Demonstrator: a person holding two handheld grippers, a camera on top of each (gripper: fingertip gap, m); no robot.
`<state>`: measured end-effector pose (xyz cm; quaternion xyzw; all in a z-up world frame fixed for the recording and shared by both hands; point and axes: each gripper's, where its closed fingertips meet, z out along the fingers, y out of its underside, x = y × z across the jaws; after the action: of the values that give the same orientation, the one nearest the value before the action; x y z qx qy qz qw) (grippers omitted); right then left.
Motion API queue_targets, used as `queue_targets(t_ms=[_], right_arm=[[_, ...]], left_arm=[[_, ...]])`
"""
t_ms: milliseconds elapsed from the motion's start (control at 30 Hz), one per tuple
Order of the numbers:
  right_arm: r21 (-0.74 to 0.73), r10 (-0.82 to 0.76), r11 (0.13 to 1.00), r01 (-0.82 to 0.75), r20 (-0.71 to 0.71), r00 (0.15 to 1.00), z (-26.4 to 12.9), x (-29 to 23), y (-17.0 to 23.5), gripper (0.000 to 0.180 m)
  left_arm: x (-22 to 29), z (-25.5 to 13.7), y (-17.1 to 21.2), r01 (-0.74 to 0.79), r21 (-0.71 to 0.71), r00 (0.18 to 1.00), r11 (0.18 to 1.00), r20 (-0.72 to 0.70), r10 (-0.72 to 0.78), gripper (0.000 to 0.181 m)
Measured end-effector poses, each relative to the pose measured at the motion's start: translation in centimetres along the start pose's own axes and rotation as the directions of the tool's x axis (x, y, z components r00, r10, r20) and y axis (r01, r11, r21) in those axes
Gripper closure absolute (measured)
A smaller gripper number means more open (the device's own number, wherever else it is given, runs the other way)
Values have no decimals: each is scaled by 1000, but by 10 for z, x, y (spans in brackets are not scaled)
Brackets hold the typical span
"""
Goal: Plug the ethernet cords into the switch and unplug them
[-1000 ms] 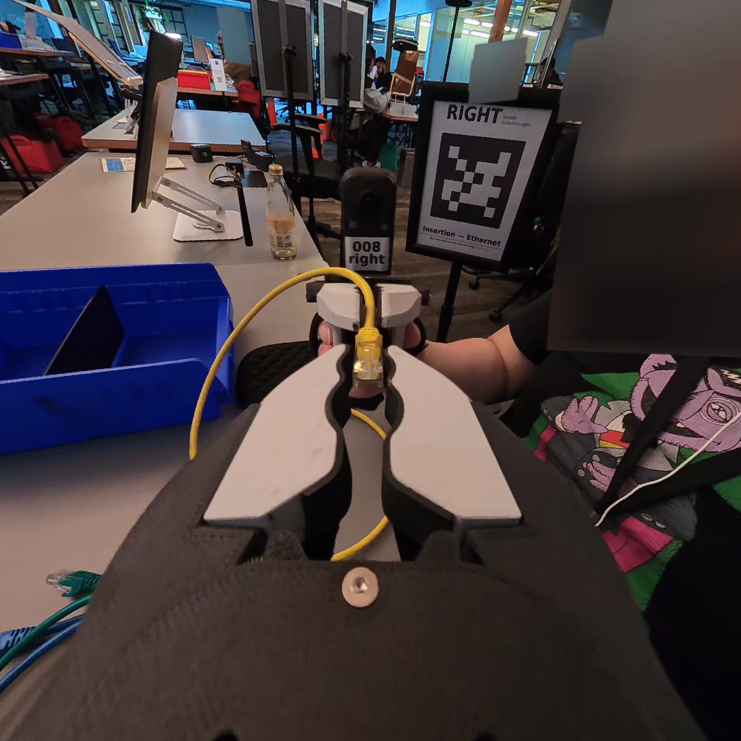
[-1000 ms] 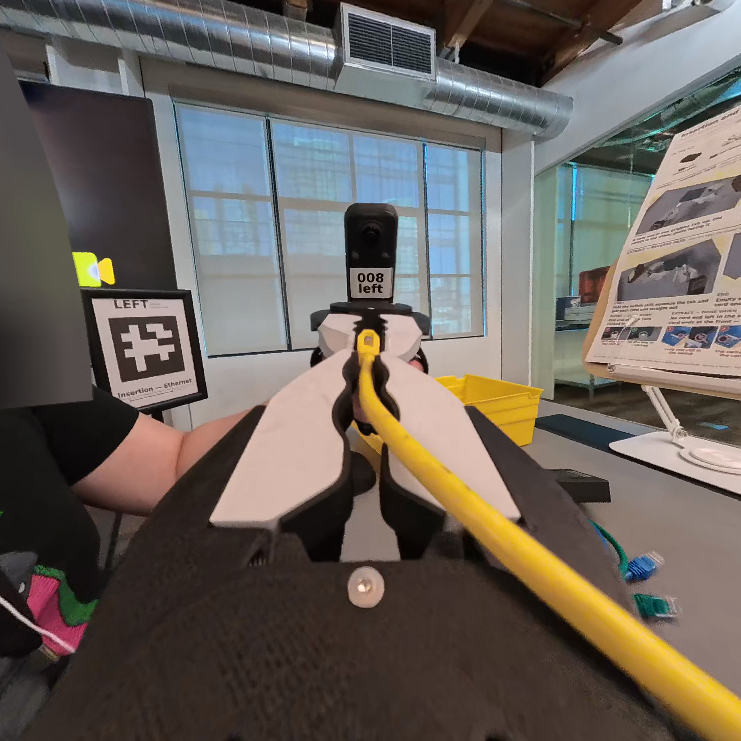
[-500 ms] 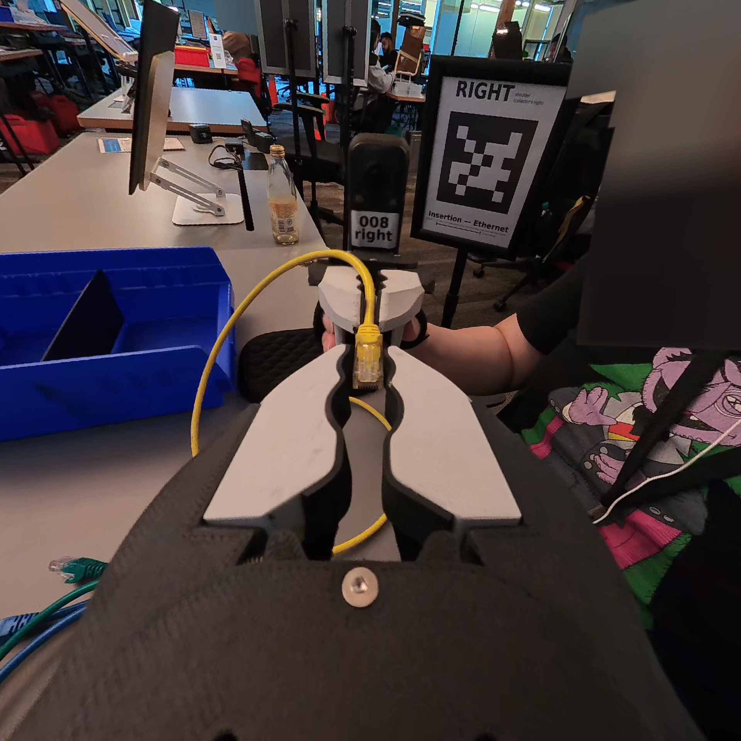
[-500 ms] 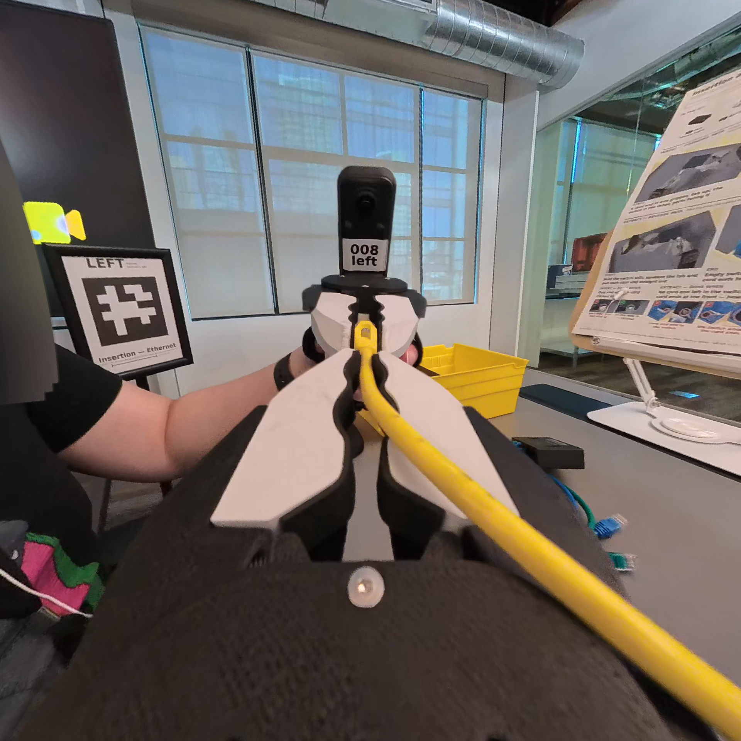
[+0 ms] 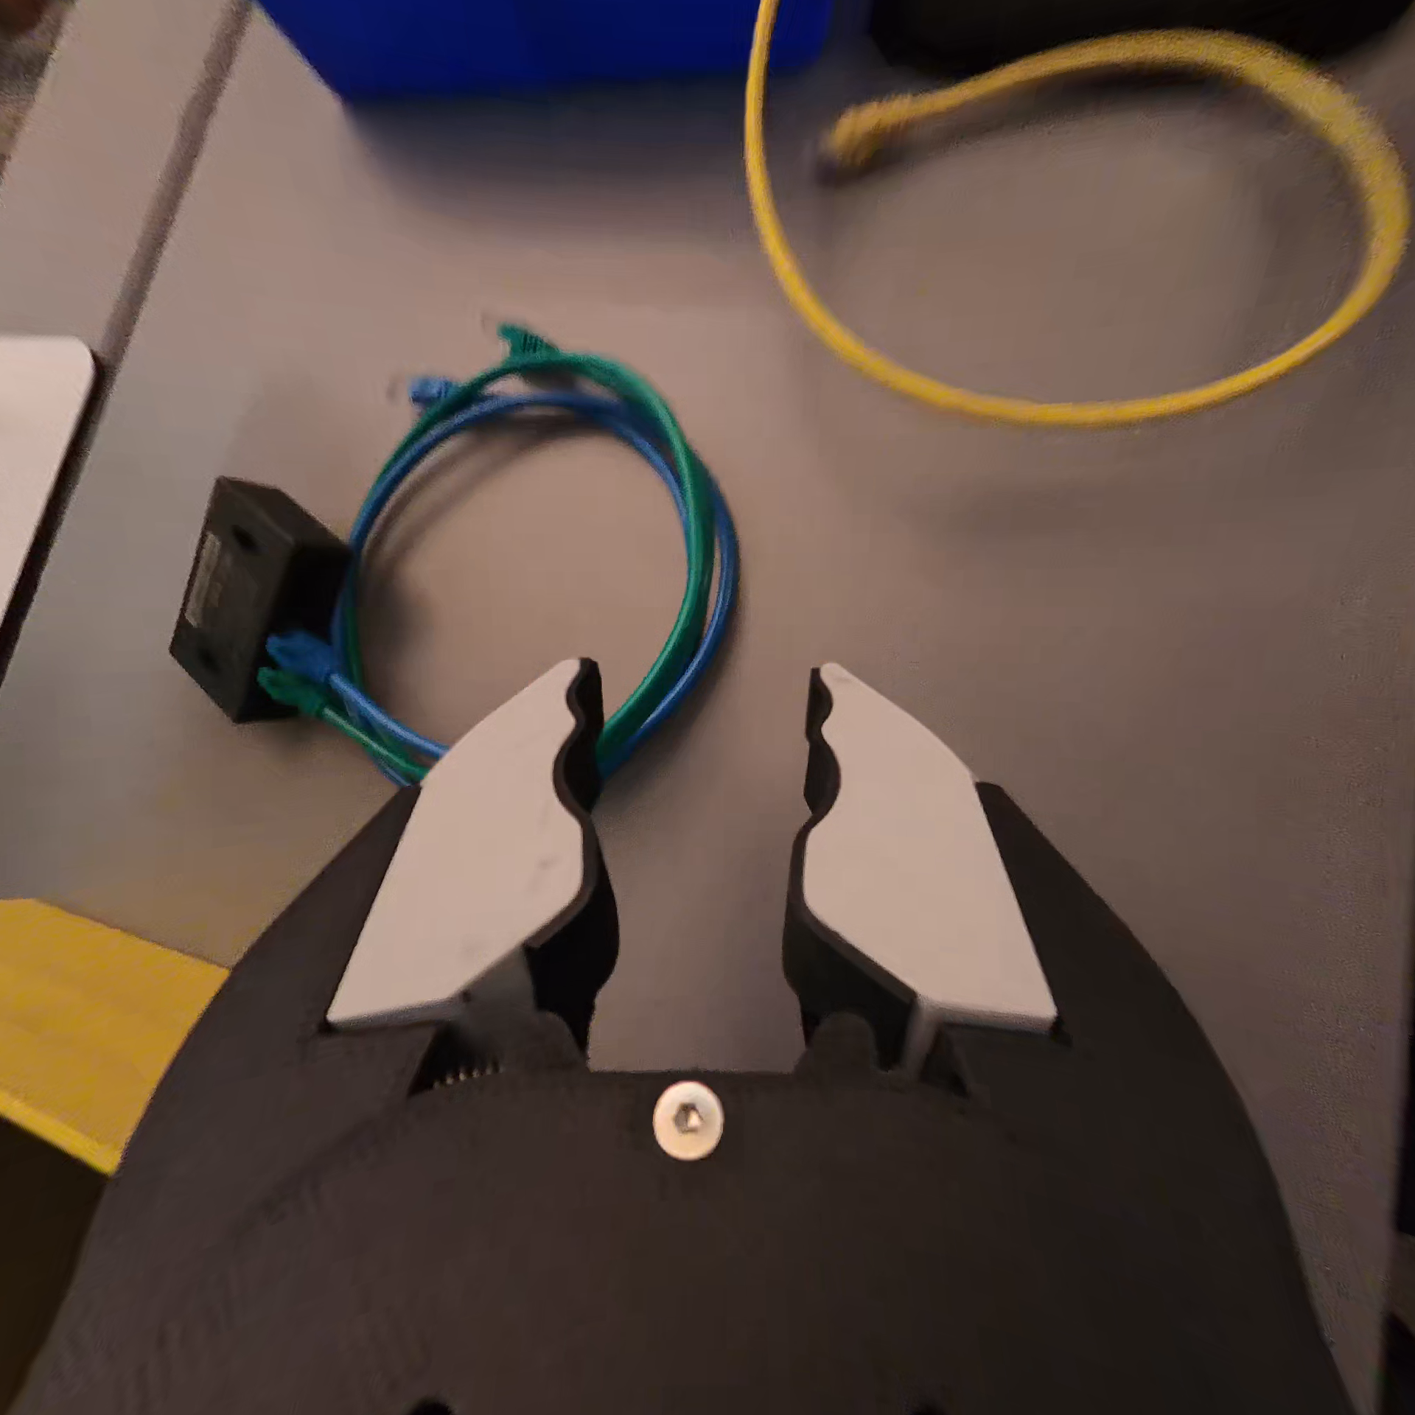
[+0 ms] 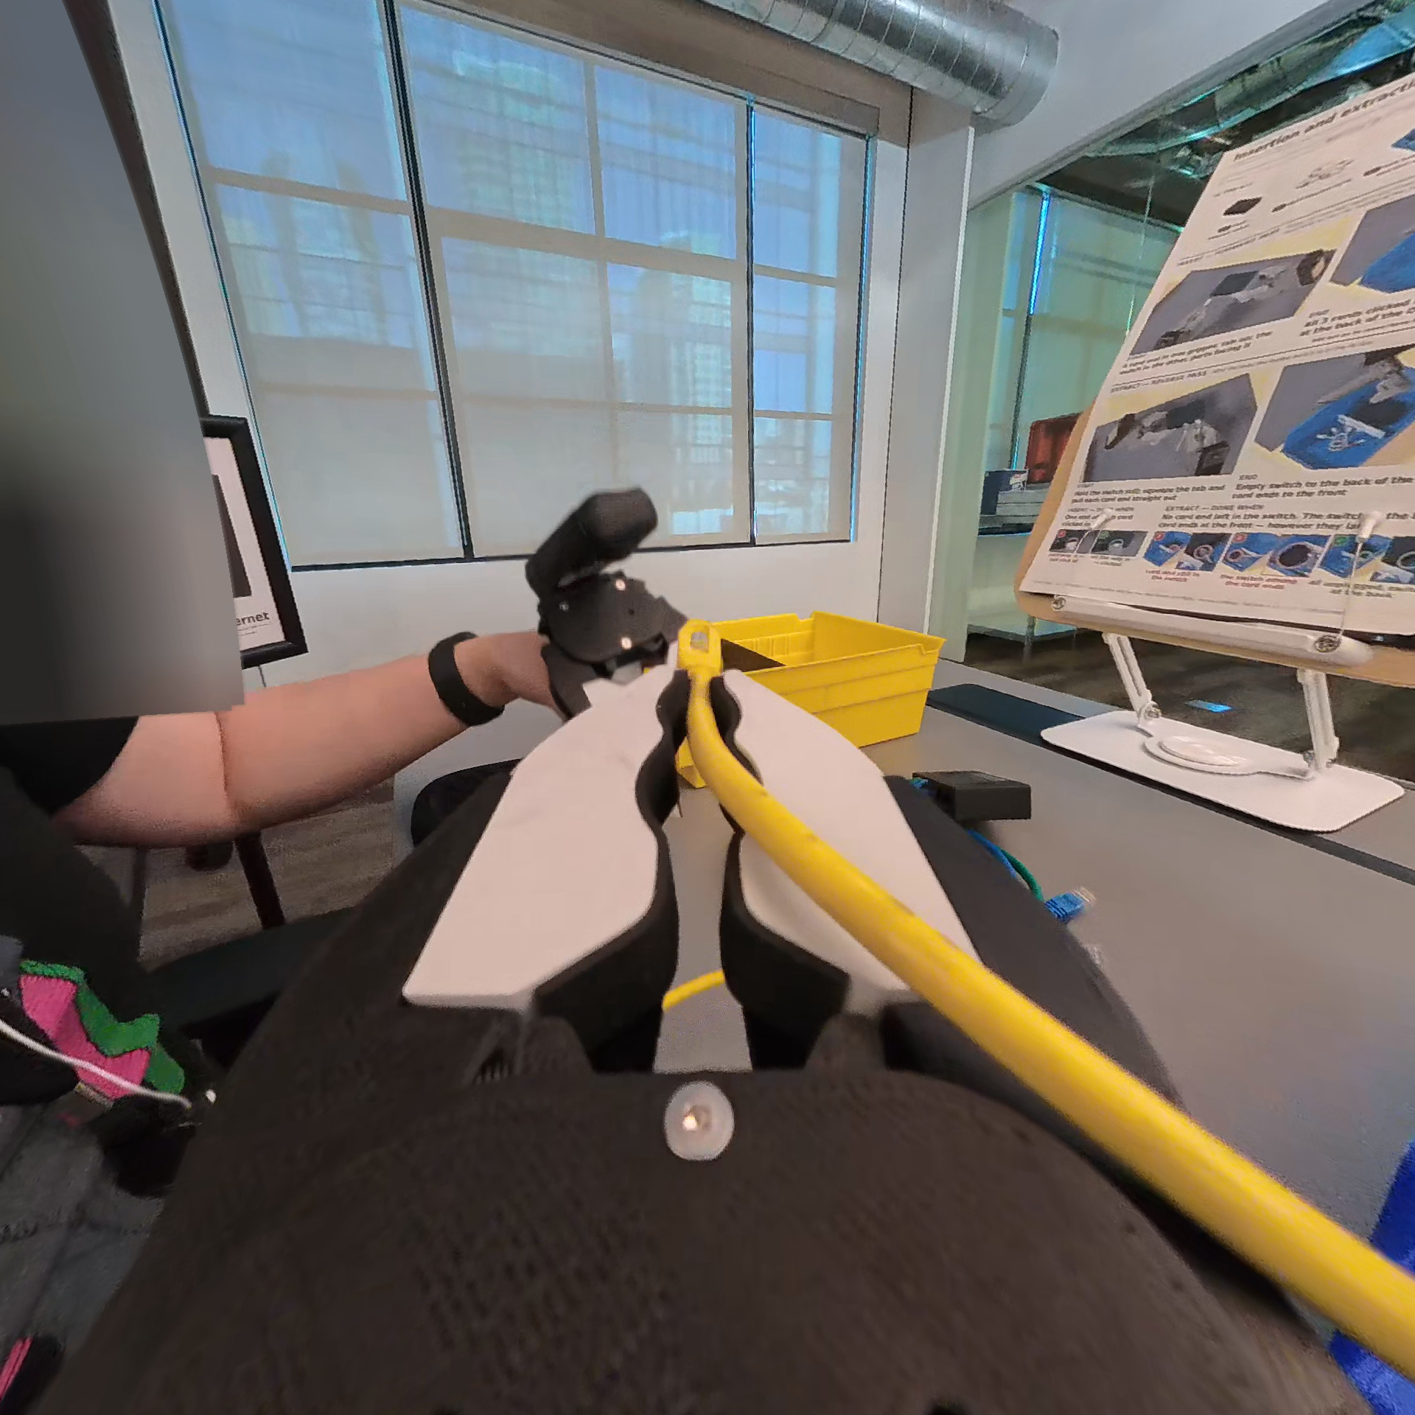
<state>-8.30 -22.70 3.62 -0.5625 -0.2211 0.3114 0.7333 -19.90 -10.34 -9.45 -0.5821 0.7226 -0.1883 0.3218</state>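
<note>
Blue cord [image 5: 720, 566] and green cord [image 5: 666, 459] each have one end in the black switch [image 5: 230, 589], mid-left on the bench [image 5: 995, 612]. Yellow cord [image 6: 842, 865] isn't in: right hand-held gripper [image 6: 693, 689] clamps it near the plug. Left hand-held gripper [image 5: 700, 689] gapes empty. Unplugging all remains.

A grey table [image 5: 995, 651] carries a small black switch [image 5: 245, 605] with a blue cord [image 5: 720, 566] and a green cord [image 5: 689, 490] plugged into it, both looped beside it. A yellow bin [image 6: 827, 681], a blue bin [image 5: 536, 38] and a white document stand [image 6: 1225, 773] also rest there.
</note>
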Motion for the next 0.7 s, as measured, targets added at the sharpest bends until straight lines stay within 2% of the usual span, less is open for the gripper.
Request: queue_targets(t_ms=[200, 333, 433, 533, 700], right_arm=[[9, 21, 1000, -22, 15, 1000, 5, 1, -1, 173], [-35, 2, 999, -1, 24, 1000, 0, -5, 2, 173], [-65, 0, 998, 1, 15, 1000, -8, -6, 7, 173], [-95, 11, 995, -12, -17, 1000, -16, -2, 16, 173], [-147, -9, 989, 7, -14, 1000, -17, -3, 29, 174]], left_arm=[[-11, 50, 30, -148, -242, 988, 959, -5, 152, 138], [-5, 63, 30, -159, -278, 984, 947, -118, 130, 167], [-5, 63, 27, -126, -295, 985, 947, -149, 84, 172], [-7, 50, -1, -104, -212, 990, 972, -112, 81, 173], [-25, -8, -77, -116, -66, 993, 991, 20, 118, 174]])
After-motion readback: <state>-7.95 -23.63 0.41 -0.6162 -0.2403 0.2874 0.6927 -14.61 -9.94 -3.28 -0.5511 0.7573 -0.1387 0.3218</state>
